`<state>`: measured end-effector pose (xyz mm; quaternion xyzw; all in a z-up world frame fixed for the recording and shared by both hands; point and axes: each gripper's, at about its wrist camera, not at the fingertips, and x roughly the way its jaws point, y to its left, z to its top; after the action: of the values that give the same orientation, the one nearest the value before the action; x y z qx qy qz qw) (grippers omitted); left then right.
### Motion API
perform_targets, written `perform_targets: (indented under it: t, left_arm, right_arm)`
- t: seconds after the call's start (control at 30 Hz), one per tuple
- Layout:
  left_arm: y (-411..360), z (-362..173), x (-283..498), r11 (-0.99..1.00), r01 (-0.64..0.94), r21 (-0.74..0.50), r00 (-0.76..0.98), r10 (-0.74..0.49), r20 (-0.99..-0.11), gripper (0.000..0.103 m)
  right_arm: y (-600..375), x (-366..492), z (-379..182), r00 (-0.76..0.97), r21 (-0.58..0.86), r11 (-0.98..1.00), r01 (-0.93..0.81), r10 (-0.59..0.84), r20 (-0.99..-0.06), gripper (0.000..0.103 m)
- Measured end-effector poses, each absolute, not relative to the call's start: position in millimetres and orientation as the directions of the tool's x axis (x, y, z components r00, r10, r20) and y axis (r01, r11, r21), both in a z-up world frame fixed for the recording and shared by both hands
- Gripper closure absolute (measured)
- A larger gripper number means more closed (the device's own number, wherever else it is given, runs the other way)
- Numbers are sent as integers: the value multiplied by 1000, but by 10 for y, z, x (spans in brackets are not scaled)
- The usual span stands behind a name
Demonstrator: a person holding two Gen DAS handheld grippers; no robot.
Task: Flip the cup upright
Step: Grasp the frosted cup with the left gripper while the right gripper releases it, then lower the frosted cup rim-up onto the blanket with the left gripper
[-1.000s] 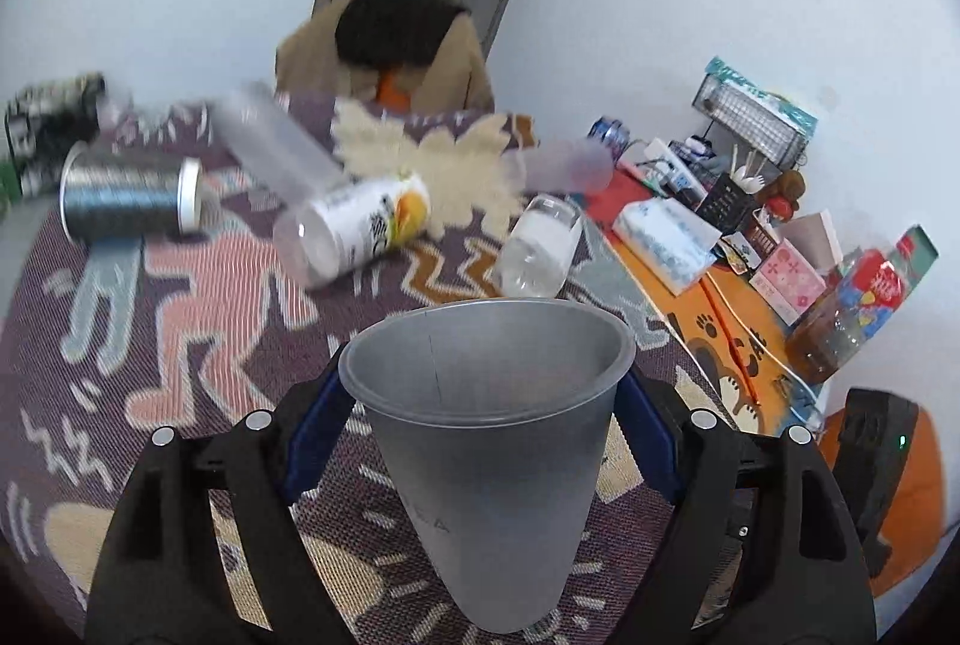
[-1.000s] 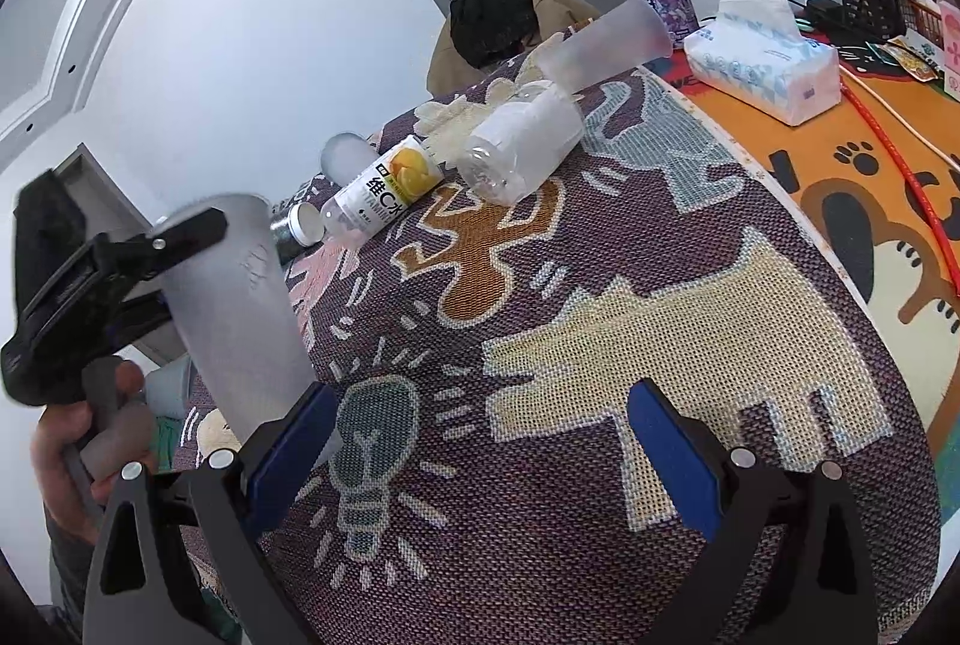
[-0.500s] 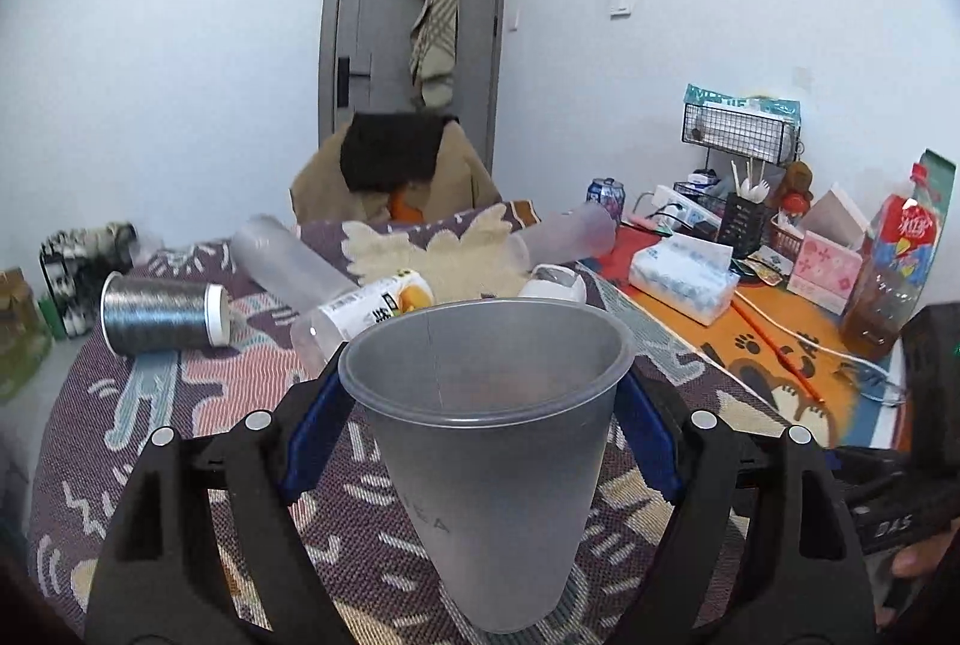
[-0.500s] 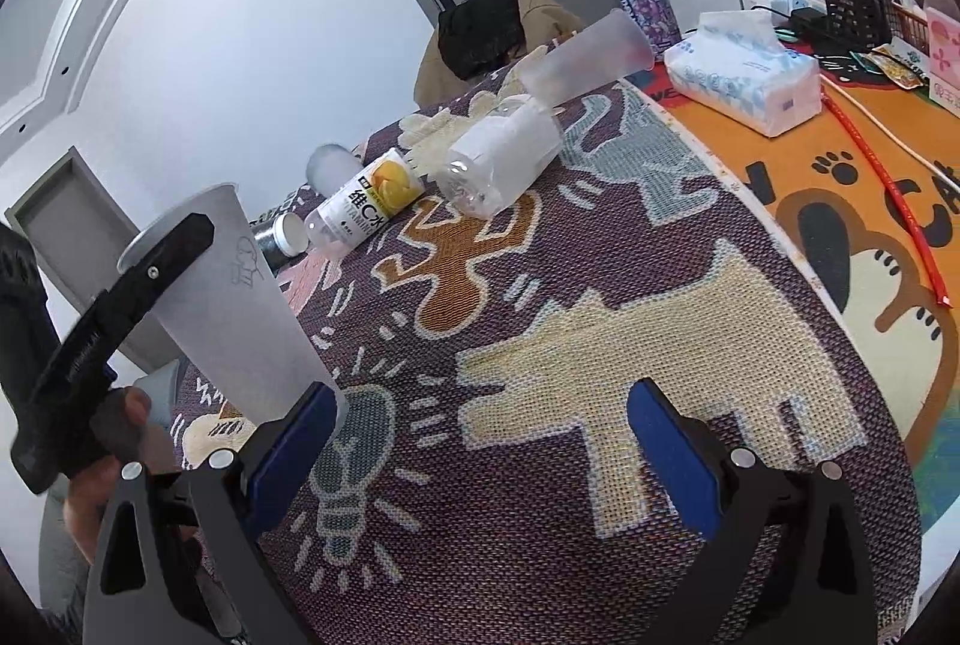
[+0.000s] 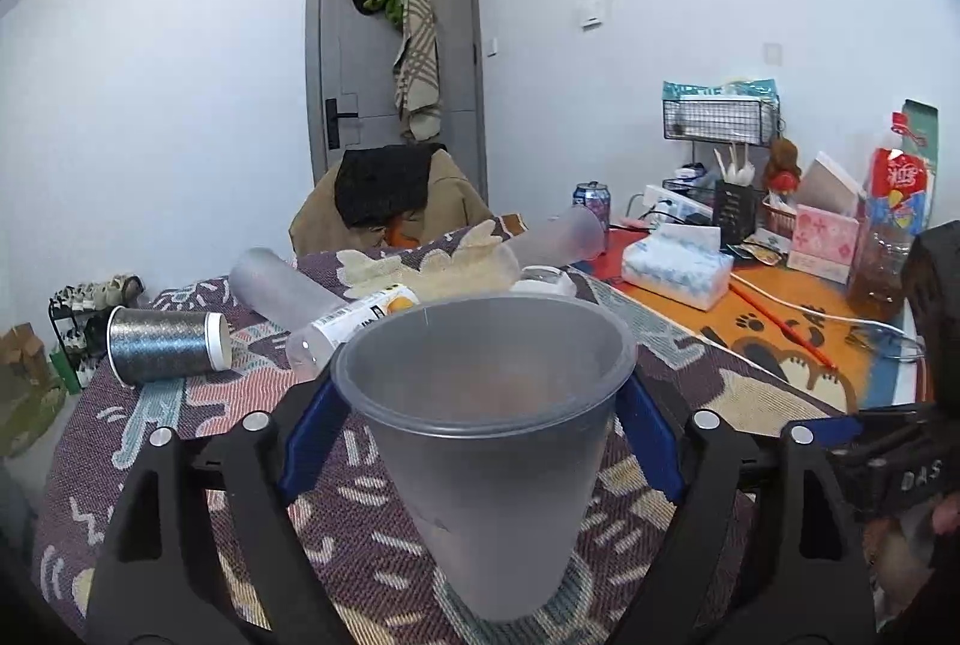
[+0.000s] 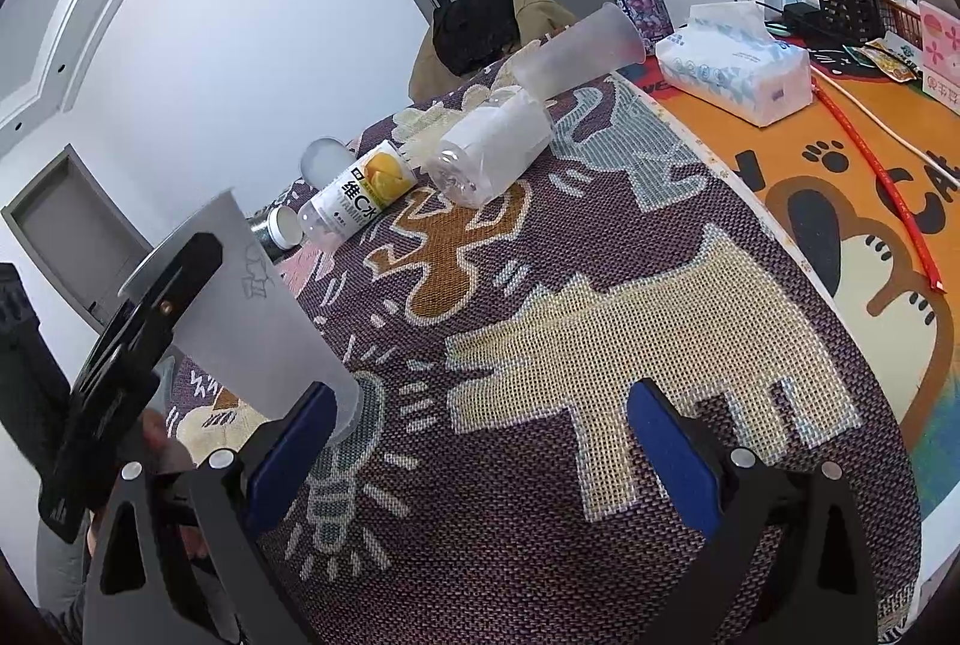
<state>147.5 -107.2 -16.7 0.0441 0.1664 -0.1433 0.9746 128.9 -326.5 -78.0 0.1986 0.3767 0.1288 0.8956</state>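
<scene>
Since the earlier frames the left gripper (image 5: 480,441) has levelled out: the door and walls now fill the upper half of its view, where a second ago mostly cloth showed. It clamps the frosted cup (image 5: 483,441) just below the rim with its blue pads (image 5: 309,435), mouth upward. From the right wrist view the cup (image 6: 246,309) leans toward 11 o'clock, and its base is hidden behind the right gripper's left pad, so I cannot tell whether it touches the cloth.

Across the bench (image 6: 852,177) spreads a patterned woven cloth (image 6: 600,345), cut off at the lower edge of both views. An orange paw-print mat (image 6: 828,201) lies at 2 o'clock of the right wrist view.

The right gripper (image 6: 480,441) hangs over the cloth, spread wide and holding nothing.

At 12 o'clock beyond the cup lie several things on their sides: a frosted tumbler (image 5: 558,240), a second frosted tumbler (image 5: 279,285), a clear jar (image 6: 492,153), a labelled bottle (image 6: 360,198) and a glittery cup (image 5: 165,345). In the left wrist view the held cup's rim hides most of the jar and part of the bottle.

A tissue pack (image 5: 675,267) sits at 2 o'clock, a drink can (image 5: 591,201) behind it. Small items on the wire rack (image 5: 720,120) are too blurred to name.
</scene>
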Motion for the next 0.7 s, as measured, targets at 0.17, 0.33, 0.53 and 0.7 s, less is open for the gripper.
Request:
perform_targets:
  t: [0.17, 0.33, 0.53, 0.7]
  left_arm:
    - [-972, -215, 1450, 951, 306, -34, 868, -294, -400, 22]
    - [-951, -256, 1380, 948, 315, -42, 847, -300, -439, 6]
    - [-854, -339, 1282, 954, 290, -75, 828, -289, -481, 6]
    - [-707, -335, 1113, 960, 259, -105, 832, -277, -481, 6]
  right_arm:
    - [-3242, 1251, -780, 682, 456, 885, -93, 390, -619, 8]
    - [-3213, 1227, -799, 679, 459, 882, -103, 400, -616, 8]
    - [-3143, 1186, -735, 693, 448, 884, -135, 407, -595, 8]
    - [-3054, 1111, -653, 703, 424, 890, -169, 411, -581, 8]
